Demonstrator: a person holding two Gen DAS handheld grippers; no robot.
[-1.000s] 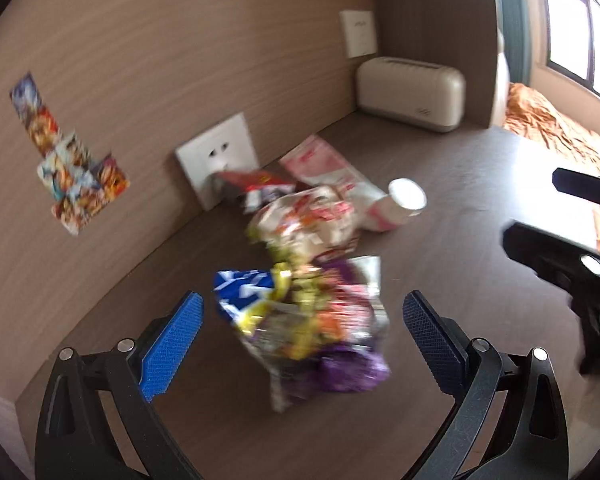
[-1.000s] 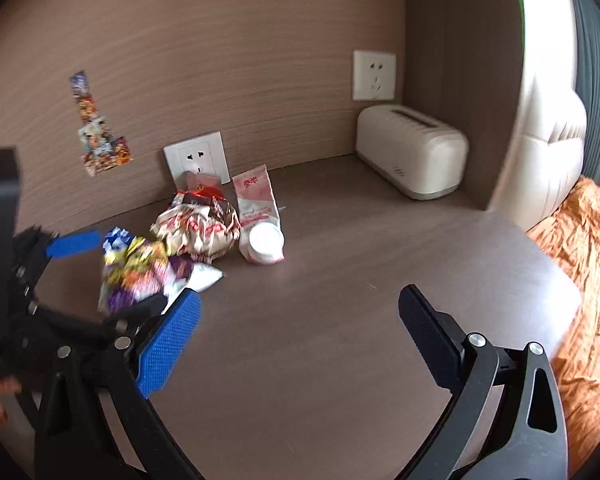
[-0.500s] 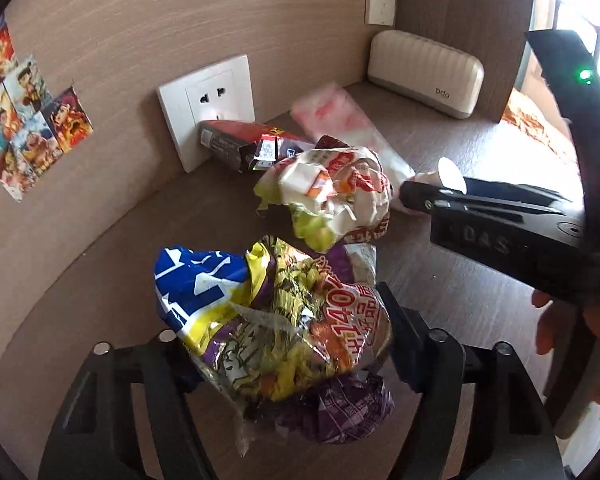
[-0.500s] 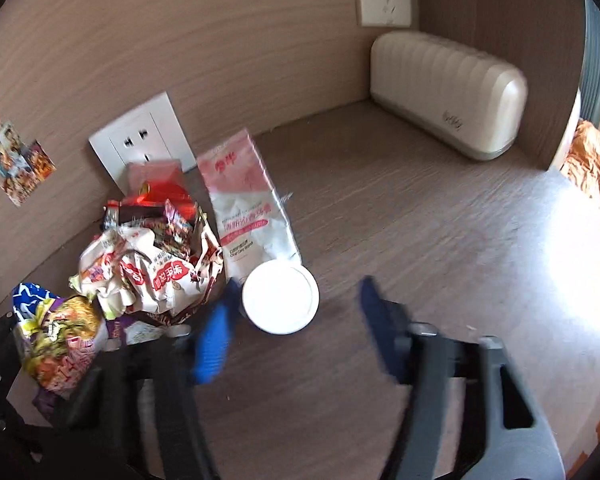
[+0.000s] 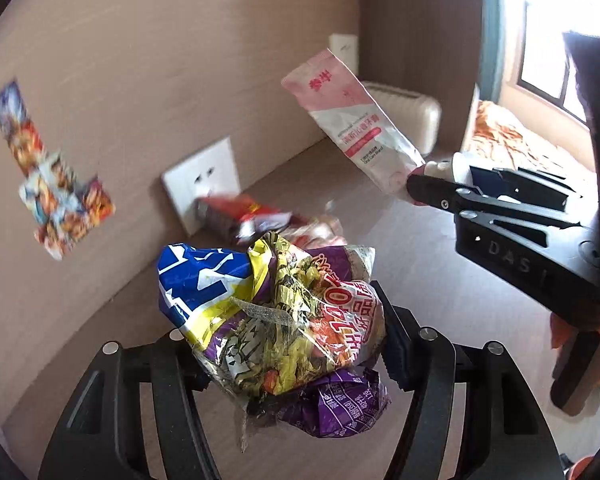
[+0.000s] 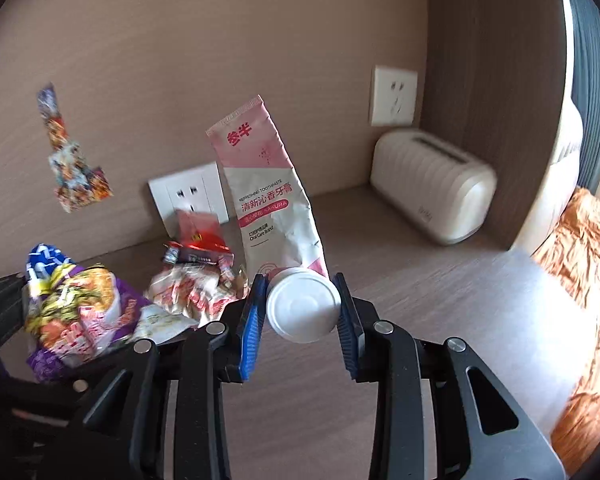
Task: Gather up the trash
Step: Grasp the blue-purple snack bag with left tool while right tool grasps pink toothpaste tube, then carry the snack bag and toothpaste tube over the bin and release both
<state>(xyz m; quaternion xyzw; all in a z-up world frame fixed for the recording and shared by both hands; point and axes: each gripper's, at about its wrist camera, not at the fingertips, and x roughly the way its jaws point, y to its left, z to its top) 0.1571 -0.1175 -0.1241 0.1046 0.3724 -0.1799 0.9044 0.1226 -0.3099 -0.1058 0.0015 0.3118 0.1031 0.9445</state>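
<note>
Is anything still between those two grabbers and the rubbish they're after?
Nothing visible: the left hand-held gripper is shut on the crumpled snack wrappers, and the right hand-held gripper clamps the toothpaste tube by its cap.

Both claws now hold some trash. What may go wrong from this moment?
1. The right claw grips the toothpaste tube only at its round cap; the long body stands free above, so it may swing or slip out.
2. The left claw pinches a loose bundle of snack wrappers; the purple piece hangs below and may fall.
3. The two claws are near each other and may collide.
</note>
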